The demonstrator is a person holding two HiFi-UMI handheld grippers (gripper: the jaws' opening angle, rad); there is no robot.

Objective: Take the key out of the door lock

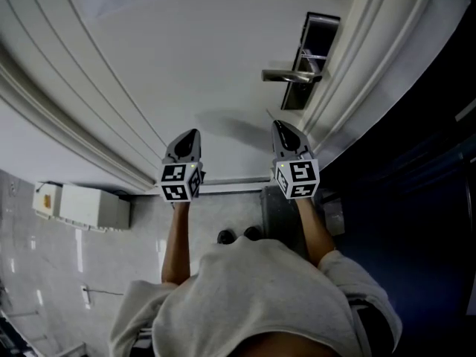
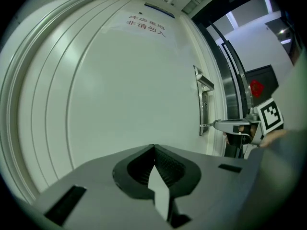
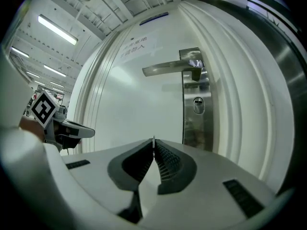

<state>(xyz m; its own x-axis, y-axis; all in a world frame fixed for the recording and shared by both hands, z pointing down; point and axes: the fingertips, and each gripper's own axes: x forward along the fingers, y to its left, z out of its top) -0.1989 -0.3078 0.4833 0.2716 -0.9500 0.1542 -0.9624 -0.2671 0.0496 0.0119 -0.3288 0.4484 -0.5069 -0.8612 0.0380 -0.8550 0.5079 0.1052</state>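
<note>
The white door (image 1: 193, 58) carries a steel lever handle (image 3: 168, 69) on a steel plate, with the lock cylinder (image 3: 197, 104) below it. The keyhole looks empty. My right gripper (image 1: 277, 123) is shut on a thin key (image 2: 205, 125), whose tip points at the plate (image 2: 203, 107) and stands just off it. In the right gripper view the key (image 3: 153, 141) shows edge-on as a sliver between the closed jaws. My left gripper (image 1: 195, 132) hovers left of the right one, facing the bare door panel, shut with nothing in it.
The moulded door frame (image 1: 349, 88) runs right of the lock, with a dark opening (image 1: 416, 169) beyond it. A grey box (image 1: 82, 205) sits on the floor at the left. A printed sign (image 2: 146, 24) is high on the door.
</note>
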